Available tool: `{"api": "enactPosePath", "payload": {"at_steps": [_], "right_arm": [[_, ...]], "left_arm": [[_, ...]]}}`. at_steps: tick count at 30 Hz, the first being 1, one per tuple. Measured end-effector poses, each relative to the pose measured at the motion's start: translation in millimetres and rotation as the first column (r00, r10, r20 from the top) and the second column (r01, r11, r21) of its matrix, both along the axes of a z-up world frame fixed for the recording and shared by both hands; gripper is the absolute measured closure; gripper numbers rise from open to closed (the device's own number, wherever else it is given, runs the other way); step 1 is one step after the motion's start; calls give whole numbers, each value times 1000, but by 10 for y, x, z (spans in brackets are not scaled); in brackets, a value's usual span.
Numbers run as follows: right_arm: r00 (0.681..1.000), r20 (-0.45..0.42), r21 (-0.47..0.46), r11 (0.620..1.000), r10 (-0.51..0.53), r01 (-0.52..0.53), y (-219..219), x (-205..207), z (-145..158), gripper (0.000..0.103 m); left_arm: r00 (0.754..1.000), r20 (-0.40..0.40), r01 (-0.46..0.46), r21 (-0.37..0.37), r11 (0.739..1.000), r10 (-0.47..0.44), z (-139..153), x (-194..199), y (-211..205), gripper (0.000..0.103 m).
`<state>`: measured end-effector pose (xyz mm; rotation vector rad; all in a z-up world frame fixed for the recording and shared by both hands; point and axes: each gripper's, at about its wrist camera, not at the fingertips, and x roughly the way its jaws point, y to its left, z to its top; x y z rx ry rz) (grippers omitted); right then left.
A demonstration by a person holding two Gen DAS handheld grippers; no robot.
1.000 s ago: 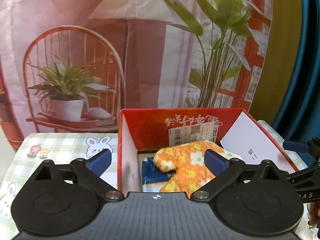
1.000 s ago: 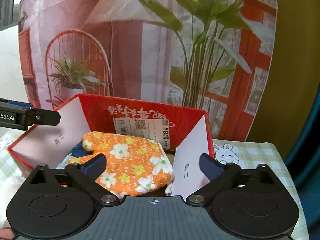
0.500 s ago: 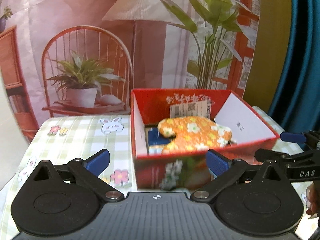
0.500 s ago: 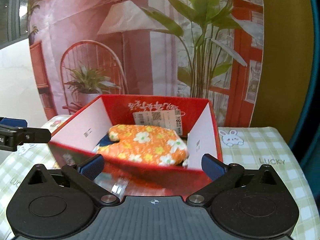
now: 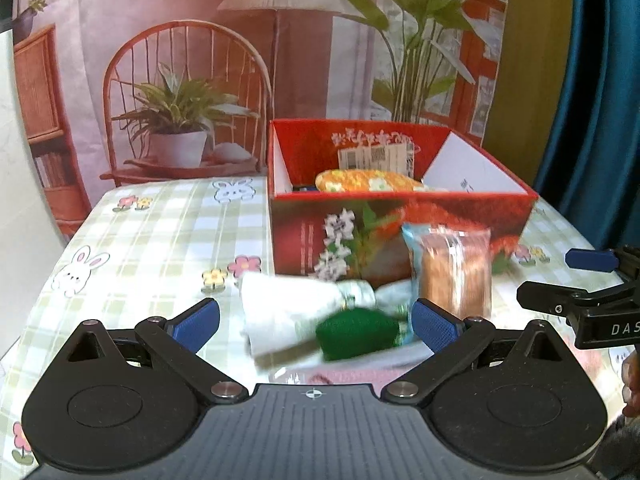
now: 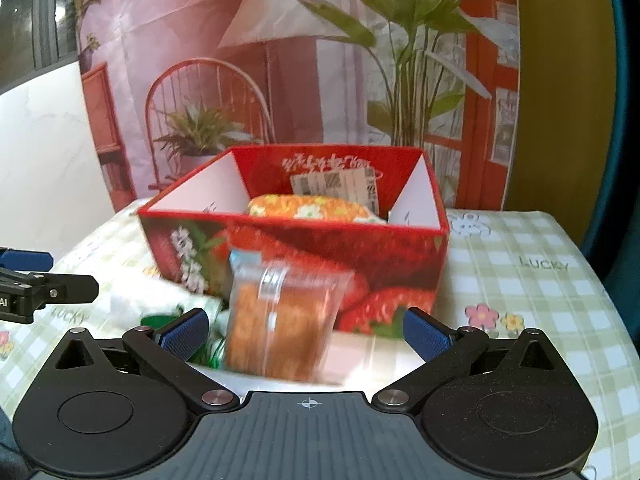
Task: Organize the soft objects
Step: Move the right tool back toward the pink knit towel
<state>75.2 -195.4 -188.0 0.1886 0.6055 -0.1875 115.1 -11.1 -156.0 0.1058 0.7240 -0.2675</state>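
Both grippers, left [image 5: 314,322] and right [image 6: 306,330], hang with jaws spread wide and empty, above the checked tablecloth [image 5: 168,240]; the orange flowered mitt [image 5: 366,181] lies inside the red box [image 5: 400,236], a wrapped snack packet [image 6: 280,320] standing just before it

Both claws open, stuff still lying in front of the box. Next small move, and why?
Probably ease the right claw forward and close on the wrapped snack pack. It stands between the open fingers, in front of the red box, which already holds the orange floral mitt. The left claw faces the white cloth and green item.
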Motion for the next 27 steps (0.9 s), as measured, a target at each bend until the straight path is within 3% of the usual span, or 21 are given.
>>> {"api": "enactPosePath", "payload": {"at_steps": [11,18,27], "right_arm": [[999,-36,-2,1000,31,-31,219,-213,-101,0],[999,-36,-1,1000,18,-18,209,-346,-120,0],[997,-69,-10,999,34,-35,285,-368,-223,0]], "left_arm": [[999,-40,-14,-2,1000,14,-158,-240,77,0],[995,-86,-65,-57,996,60,-233,-360,217,0],[988,-148,-51,-113,992,34,-356,-375,241,0]]}}
